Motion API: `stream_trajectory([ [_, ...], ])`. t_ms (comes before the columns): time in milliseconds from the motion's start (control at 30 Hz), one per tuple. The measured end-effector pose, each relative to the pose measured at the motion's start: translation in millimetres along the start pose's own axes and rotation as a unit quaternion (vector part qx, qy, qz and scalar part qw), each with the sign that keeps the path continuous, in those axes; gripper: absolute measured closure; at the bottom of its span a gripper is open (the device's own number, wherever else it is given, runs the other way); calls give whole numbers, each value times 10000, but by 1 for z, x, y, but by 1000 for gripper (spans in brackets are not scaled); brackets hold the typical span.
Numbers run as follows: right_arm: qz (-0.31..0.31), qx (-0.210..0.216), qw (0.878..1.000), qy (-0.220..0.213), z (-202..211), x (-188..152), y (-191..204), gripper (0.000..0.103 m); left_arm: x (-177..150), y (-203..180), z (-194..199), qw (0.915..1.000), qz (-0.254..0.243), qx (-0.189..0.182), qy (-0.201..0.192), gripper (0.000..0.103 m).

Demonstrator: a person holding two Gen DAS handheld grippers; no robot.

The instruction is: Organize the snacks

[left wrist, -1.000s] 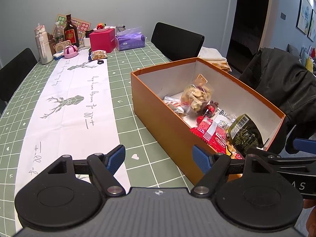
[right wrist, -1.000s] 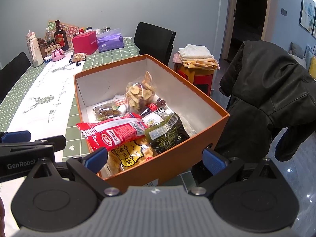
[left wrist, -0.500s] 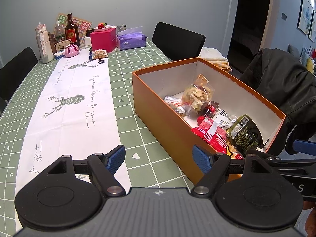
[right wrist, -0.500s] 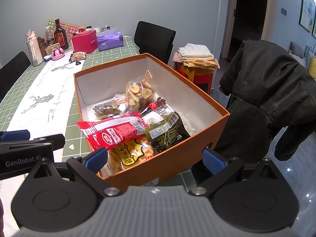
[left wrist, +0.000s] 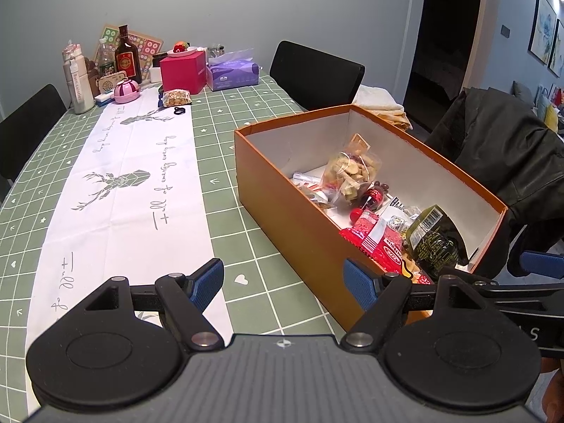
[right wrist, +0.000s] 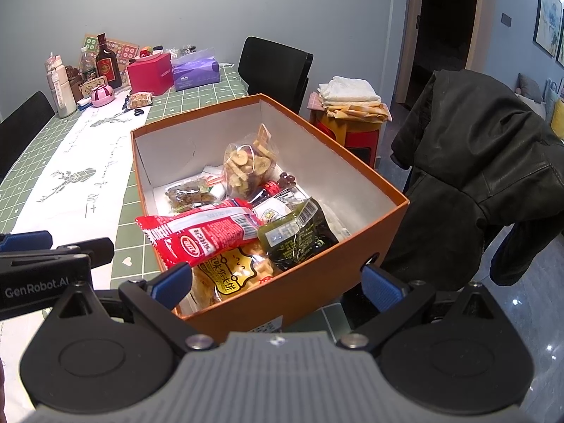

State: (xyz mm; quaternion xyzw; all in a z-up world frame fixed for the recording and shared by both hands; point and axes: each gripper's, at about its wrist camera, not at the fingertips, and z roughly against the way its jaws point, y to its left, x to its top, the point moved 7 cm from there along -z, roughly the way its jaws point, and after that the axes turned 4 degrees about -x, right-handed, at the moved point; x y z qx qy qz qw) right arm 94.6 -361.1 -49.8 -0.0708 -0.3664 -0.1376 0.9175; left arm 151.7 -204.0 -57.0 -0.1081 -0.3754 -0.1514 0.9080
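Viewing left wrist: left claw (left wrist: 283, 278) wide, empty, over green surface (left wrist: 246, 162) beside orange box (left wrist: 282, 208). Right wrist: right claw (right wrist: 278, 280) wide, empty, at box near corner. Snacks inside: red pack (right wrist: 201, 234), chip bag (right wrist: 248, 164). Judged light, crinkly, crushable; pinch sealed edges.

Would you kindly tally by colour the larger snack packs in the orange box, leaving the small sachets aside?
red packet: 1
yellow packet: 1
dark green packet: 1
clear bags: 2, the banana chip bag and the brown snack bag
Total: 5 in the orange box; the smaller items are too jumbled to count.
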Motion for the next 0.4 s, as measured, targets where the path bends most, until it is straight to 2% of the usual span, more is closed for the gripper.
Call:
stream_trajectory([
  [400, -2, 1, 10000, -9, 1, 1, 0, 3, 2, -3, 5, 9997, -178, 25, -158, 12],
])
